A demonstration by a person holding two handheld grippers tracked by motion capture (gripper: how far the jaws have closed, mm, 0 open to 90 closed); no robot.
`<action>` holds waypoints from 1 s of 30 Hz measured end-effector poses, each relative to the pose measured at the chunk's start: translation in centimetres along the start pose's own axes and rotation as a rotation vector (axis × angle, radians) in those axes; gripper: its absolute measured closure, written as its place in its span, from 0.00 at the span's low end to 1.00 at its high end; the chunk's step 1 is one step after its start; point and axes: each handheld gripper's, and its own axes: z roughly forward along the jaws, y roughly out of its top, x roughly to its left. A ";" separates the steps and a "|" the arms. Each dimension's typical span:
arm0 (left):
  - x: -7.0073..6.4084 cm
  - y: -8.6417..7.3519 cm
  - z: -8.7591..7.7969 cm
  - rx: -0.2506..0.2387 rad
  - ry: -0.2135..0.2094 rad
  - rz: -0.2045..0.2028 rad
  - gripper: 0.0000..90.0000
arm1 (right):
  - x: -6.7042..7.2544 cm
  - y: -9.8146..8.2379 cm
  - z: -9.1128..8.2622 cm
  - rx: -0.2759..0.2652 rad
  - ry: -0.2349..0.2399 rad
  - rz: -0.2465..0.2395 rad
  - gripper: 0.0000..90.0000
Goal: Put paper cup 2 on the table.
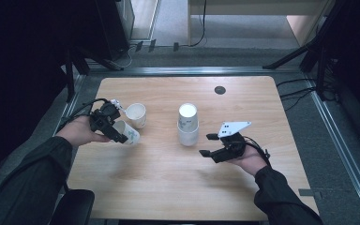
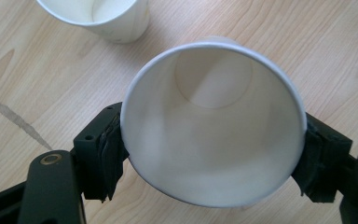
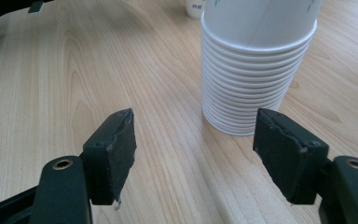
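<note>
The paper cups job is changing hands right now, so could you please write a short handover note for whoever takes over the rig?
Left gripper: shut on one white paper cup, held tilted just above the wooden table at its left side.
Right gripper: open, holding nothing, jaws facing the upside-down stack of white paper cups at the table's middle.
Done: a second single white paper cup stands upright beside the held one.
Left, probably: set the held cup down upright, then separate more from the stack.
</note>
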 end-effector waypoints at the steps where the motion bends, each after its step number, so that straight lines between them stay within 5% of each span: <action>1: 0.0 0.0 0.1 0.005 0.002 -0.004 0.25 | 0.0 0.0 0.0 0.000 0.000 0.001 0.33; 12: 0.8 0.5 1.1 0.090 0.032 -0.044 0.25 | -0.1 0.0 0.0 0.000 -0.004 0.001 0.34; 25: 0.3 1.3 2.3 0.180 0.063 -0.003 0.25 | -0.1 0.0 0.0 0.005 0.001 0.004 0.34; 30: 0.1 1.8 2.9 0.229 0.113 0.013 0.25 | -0.1 0.0 -0.1 0.002 0.000 0.007 0.34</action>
